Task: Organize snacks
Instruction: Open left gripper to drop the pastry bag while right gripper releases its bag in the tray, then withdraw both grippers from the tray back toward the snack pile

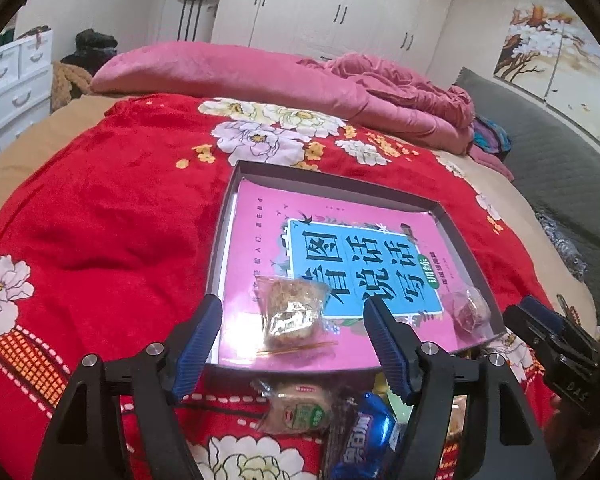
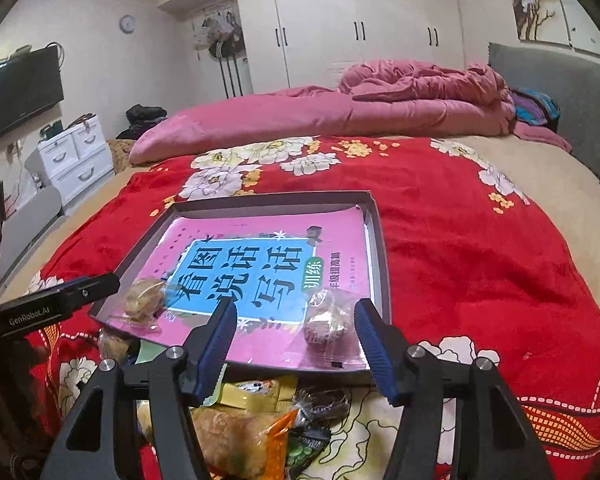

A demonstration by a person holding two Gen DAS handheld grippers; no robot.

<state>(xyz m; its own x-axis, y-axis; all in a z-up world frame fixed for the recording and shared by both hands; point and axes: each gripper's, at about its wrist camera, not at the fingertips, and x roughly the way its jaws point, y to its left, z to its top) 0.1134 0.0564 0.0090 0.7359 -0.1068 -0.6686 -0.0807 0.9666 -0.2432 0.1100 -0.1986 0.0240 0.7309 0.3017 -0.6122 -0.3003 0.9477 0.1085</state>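
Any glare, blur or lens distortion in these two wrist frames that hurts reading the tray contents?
Left wrist: glare whitens the pink book cover's near-left corner; the fisheye bows the tray edges. Right wrist: glare on the cover's near edge; the wrapped snack is soft but recognisable.

Light: warm indoor, fairly bright — red blanket (image 1: pixel 100 216) oversaturated.
Glare: white sheen on the pink book cover (image 1: pixel 252 332) and wardrobe doors (image 2: pixel 360 20).
Edges: heavy fisheye bend, dark corners.
Focus: slightly soft — grainy throughout.
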